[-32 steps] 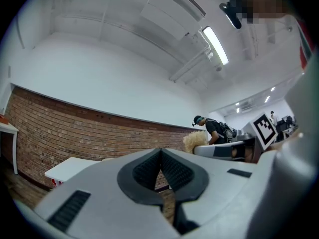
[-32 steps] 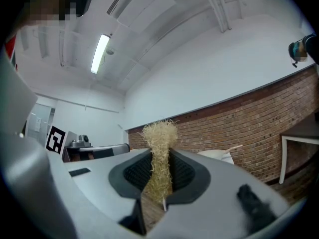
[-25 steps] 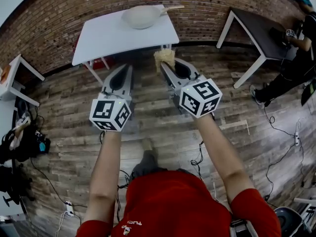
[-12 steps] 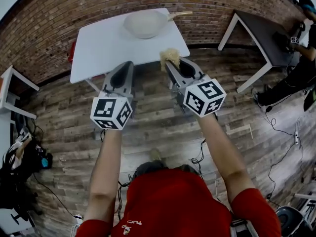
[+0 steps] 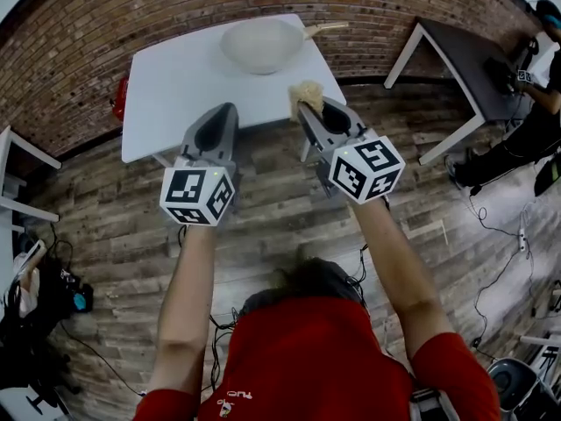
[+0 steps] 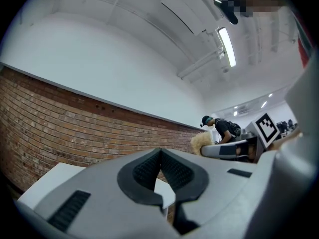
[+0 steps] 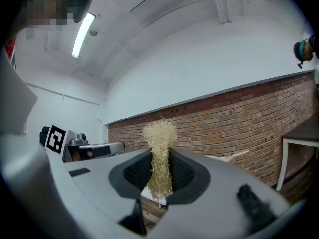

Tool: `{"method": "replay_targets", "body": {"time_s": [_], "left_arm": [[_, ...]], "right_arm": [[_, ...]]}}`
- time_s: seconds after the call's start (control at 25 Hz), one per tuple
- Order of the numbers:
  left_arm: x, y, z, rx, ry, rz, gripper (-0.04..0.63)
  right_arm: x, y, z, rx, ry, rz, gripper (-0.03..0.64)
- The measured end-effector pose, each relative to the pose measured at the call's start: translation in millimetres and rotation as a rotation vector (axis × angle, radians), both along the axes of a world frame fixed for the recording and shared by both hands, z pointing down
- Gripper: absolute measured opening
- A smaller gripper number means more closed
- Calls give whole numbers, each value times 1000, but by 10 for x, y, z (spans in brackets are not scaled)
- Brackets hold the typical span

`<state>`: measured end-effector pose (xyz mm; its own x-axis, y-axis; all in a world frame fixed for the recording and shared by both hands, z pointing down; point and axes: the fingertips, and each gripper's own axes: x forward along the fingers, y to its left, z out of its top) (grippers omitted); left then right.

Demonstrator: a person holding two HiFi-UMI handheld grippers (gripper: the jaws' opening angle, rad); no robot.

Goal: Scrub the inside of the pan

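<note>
A pale cream pan [image 5: 261, 44] with a wooden handle [image 5: 323, 29] rests on the white table [image 5: 180, 86] by the brick wall, at its far right. My right gripper [image 5: 308, 103] hovers over the table's near right corner, shut on a straw-coloured scrubber [image 5: 305, 93] that sticks out past its tips; the same scrubber [image 7: 159, 156] shows pinched between the pads in the right gripper view. My left gripper [image 5: 219, 123] is shut on nothing at the table's near edge. In the left gripper view its pads [image 6: 172, 171] meet.
A dark table with white legs [image 5: 456, 60] stands at the right, with a person [image 5: 535, 86] beside it. A red object [image 5: 118, 99] sits by the white table's left edge. Cables [image 5: 500, 235] trail over the wood floor. Small white furniture [image 5: 17, 174] stands at far left.
The white table and pan have drawn nearer and lower in the head view. Both grippers have come from short of the table to its near edge, the scrubber still held.
</note>
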<state>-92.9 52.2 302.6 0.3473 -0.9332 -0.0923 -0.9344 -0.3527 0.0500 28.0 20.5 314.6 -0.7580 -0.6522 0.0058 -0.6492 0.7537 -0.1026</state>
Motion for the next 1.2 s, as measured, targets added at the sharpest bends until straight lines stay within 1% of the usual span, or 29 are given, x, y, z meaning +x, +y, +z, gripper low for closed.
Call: {"method": "replay_targets", "body": {"time_s": [0.28,0.52,0.68,0.88,1.2], "left_arm": [[-234,-324,41,1,7,-20,14],[-344,-679,112,-9,-9,-46,14],[-382,-1047,126,-11,-23,-62,14],[-404,-1594,181,-23,-35,-80,14],[-405,-2478,193,-29,-53,-120,14]], "right_arm": [[-232,-341,45,3,13,-15,87],[-321,-740,113,3,7,-29,87],[-345,-1101,151,8,11,-40,86],[-360,-1676,179,4,7,-51,86],[-414,-2599,205,7,25,-100,86]]}}
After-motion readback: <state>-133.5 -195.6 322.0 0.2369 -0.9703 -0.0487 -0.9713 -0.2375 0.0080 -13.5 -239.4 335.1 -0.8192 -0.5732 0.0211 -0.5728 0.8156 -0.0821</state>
